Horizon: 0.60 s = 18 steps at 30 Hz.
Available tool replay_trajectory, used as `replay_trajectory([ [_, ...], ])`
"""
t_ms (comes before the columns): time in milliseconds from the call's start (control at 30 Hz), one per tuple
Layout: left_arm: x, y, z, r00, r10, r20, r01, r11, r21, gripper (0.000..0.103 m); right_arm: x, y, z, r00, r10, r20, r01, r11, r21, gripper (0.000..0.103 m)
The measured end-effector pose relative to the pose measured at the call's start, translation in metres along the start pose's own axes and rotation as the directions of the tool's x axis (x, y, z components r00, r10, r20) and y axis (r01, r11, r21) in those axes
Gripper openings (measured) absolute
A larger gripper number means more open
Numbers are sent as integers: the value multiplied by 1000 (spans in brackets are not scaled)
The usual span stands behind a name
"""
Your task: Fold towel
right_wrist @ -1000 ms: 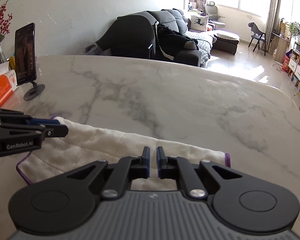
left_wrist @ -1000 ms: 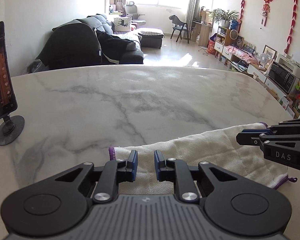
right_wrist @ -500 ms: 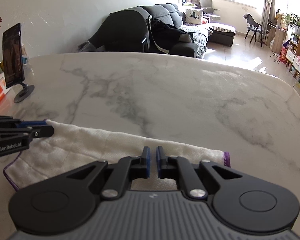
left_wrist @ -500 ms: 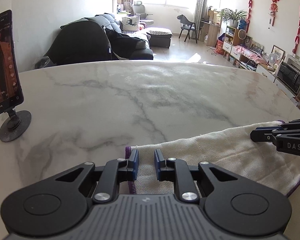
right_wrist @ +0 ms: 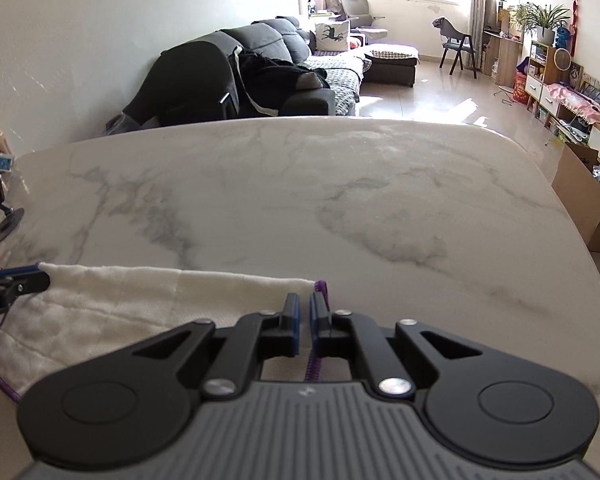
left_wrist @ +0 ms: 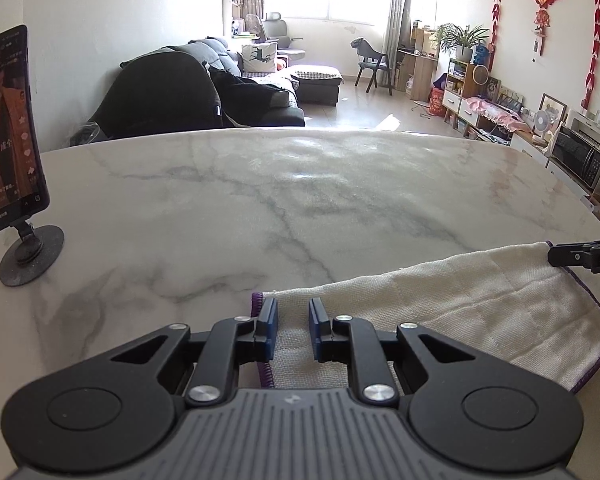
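A white towel with purple edging lies folded along the near edge of the marble table. My left gripper is over the towel's left end, its jaws a little apart with cloth showing between them. My right gripper is at the towel's right end, its jaws almost closed over the purple edge. Each gripper's fingertips show at the far end of the towel in the other view: the right gripper and the left gripper.
A phone on a round black stand is at the table's left side. Beyond the table are a dark sofa, a chair and shelves. A cardboard box stands on the floor to the right.
Both grippers have moved outward along the towel to its ends. The towel now looks stretched out between them. The left jaws have opened slightly wider.
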State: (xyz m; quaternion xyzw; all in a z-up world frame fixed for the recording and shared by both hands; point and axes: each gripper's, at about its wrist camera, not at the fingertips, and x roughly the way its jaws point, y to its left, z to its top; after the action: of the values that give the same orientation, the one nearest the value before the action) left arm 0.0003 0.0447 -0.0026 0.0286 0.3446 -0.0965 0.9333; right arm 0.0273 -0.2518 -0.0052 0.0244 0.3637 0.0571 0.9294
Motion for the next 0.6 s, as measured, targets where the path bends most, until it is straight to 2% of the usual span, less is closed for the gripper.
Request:
replay_trajectory([
  [33, 0, 0, 0, 1000, 0, 1, 0, 1000, 1, 18, 0, -2, -1, 1000, -12, 1, 12, 1000, 1, 13],
  [67, -1, 0, 0, 1000, 0, 2, 0, 1000, 3, 18, -1, -4, -2, 1000, -24, 4, 24, 1000, 2, 15],
  [200, -2, -1, -1, 1000, -5, 7, 5, 1000, 13, 20, -5, -9, -4, 1000, -15, 17, 15, 1000, 17, 15],
  [267, -3, -2, 0, 1000, -14, 6, 14, 1000, 17, 38, -7, -8, -3, 1000, -17, 25, 16, 1000, 12, 15],
  [300, -3, -3, 0, 1000, -18, 5, 18, 1000, 18, 42, -8, -8, -3, 1000, -15, 28, 15, 1000, 10, 15],
  [367, -7, -5, 0, 1000, -13, 20, 12, 999, 30, 59, -12, -6, -2, 999, -8, 37, 8, 1000, 7, 17],
  [533, -17, -12, 1, 998, 11, 68, -15, 998, 62, 73, -20, 1, -2, 999, 20, 50, -19, 1000, -6, 24],
  [600, -22, -14, 2, 996, 4, 85, -10, 997, 73, 76, -22, 6, -3, 998, 32, 53, -31, 999, -18, 25],
])
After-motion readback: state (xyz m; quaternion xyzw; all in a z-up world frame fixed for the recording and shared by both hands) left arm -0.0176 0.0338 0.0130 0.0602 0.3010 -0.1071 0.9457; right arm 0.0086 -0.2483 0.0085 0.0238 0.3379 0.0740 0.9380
